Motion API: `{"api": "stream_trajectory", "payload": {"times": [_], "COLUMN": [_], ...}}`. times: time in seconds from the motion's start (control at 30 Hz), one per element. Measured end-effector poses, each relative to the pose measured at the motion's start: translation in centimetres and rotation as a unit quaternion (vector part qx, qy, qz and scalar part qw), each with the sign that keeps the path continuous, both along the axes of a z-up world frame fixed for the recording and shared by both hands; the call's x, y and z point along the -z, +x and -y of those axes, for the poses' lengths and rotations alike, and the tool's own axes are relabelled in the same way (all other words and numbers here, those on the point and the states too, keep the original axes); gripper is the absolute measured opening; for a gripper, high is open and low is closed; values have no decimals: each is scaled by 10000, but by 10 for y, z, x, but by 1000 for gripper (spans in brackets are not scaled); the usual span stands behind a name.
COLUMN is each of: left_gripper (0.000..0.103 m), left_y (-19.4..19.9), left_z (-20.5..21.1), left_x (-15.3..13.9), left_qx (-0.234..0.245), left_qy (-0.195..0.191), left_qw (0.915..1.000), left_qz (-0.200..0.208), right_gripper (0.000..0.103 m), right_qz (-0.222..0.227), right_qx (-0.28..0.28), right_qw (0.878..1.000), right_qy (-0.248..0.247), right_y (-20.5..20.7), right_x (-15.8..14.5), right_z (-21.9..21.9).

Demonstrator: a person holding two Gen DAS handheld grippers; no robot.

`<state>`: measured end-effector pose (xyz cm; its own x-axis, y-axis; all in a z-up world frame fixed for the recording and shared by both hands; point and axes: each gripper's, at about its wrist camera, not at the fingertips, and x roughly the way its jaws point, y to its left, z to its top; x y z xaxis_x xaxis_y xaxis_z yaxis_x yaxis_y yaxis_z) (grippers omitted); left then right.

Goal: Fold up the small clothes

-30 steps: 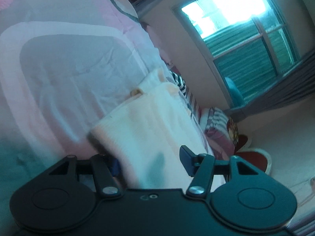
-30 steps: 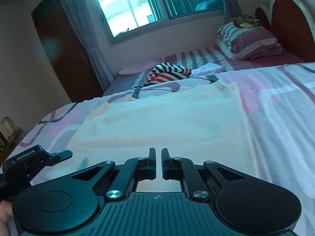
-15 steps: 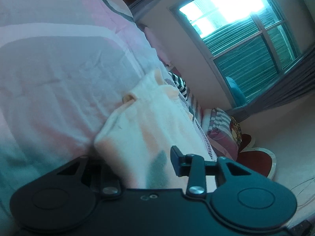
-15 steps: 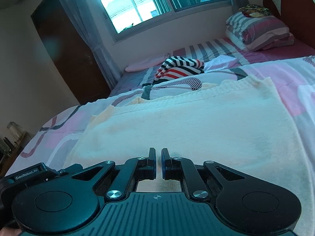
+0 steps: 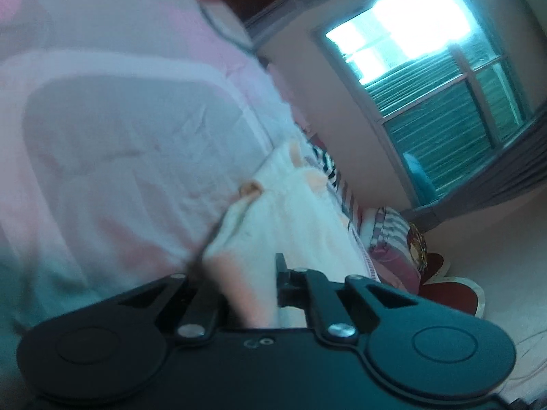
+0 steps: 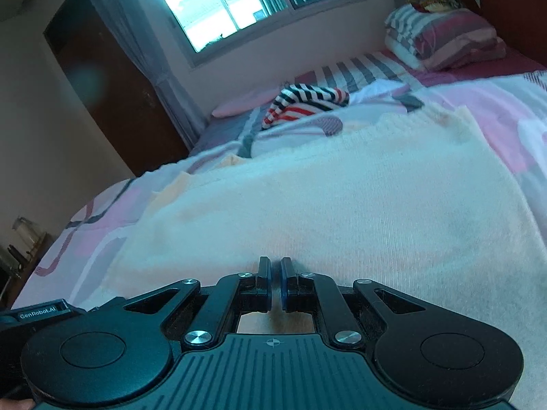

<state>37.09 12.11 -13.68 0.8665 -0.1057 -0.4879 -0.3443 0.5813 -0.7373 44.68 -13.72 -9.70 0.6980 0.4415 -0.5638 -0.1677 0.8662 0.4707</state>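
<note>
A cream knit garment [image 6: 342, 198] lies spread on the pink patterned bed. My right gripper [image 6: 275, 273] is shut on its near edge, the jaws pinched close together with cloth between them. In the left wrist view the same cream garment [image 5: 290, 212] has its side corner bunched between the jaws of my left gripper [image 5: 239, 283]. The jaws stand partly apart, closed on the thick fold. The left finger is mostly hidden by the cloth. The body of the left gripper [image 6: 37, 311] shows at the lower left of the right wrist view.
A striped red, white and black garment [image 6: 304, 102] lies further up the bed. Pillows [image 6: 444, 37] are stacked at the headboard. The pink and grey bedsheet [image 5: 119, 136] stretches to the left. A window [image 5: 427, 78] and a dark door [image 6: 112, 95] stand beyond.
My left gripper has closed further on the garment's corner and lifted it, bunching the cloth. My right gripper has stayed shut on the near edge and pushed forward over the garment.
</note>
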Motion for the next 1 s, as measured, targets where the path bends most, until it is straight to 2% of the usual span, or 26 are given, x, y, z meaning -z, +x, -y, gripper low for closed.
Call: {"api": "stream_trajectory", "payload": {"times": [0.03, 0.1, 0.17, 0.23, 0.3, 0.47, 0.53, 0.57, 0.67, 0.77, 0.87, 0.9, 0.93, 0.97, 1.0], "left_gripper": [6, 10, 9, 6, 6, 6, 6, 6, 6, 6, 6, 9, 12, 22, 37], "left_y": [1, 3, 4, 7, 8, 13, 21, 25, 34, 37, 35, 36, 39, 42, 42], "left_z": [0, -3, -7, -2, 9, 46, 70, 84, 135, 186, 231, 246, 257, 266, 277], "left_x": [1, 8, 8, -3, -23, -64, -79, -85, -100, -101, -87, -79, -67, -54, -43], "left_qx": [72, 83, 79, 230, 482, 1031, 1418, 1688, 2410, 2933, 3374, 3565, 3708, 3866, 4055], "left_qy": [40, -93, -141, 175, 545, 1562, 2033, 2262, 2985, 3413, 3625, 3595, 3399, 3177, 3042], "left_qw": [10000, 9998, 9998, 9996, 9971, 9806, 9671, 9575, 9214, 8910, 8675, 8616, 8640, 8658, 8615], "left_qz": [-20, -132, -105, -61, 239, 576, 577, 591, 615, 603, 476, 359, 213, 17, -290], "right_gripper": [7, 0, 0, 0, 0, 0, 0, 0, 0, 0, 0, 0, 0, 0, 0], "right_qz": [59, -122, -166, -185, -167, -186, -222, -237, -137, -96, -55, -69, -103, -162, -253], "right_qx": [-31, -66, 9, 17, 16, 31, 34, 45, 453, 1056, 1452, 1511, 1526, 1524, 1500], "right_qw": [10000, 9998, 9998, 9998, 9998, 9994, 9988, 9982, 9941, 9845, 9769, 9752, 9742, 9735, 9731], "right_qy": [-30, -136, 65, 119, 127, 278, 432, 544, 976, 1395, 1566, 1617, 1658, 1699, 1727], "right_y": [-1, 4, 5, 4, 3, 4, 3, 2, -9, -24, -43, -49, -53, -57, -60], "right_x": [-1, 9, 14, 13, 14, 16, 16, 15, 9, 6, -2, -5, -7, -8, -9], "right_z": [-1, -2, 5, 7, 7, 12, 16, 21, 59, 119, 175, 190, 202, 211, 219]}}
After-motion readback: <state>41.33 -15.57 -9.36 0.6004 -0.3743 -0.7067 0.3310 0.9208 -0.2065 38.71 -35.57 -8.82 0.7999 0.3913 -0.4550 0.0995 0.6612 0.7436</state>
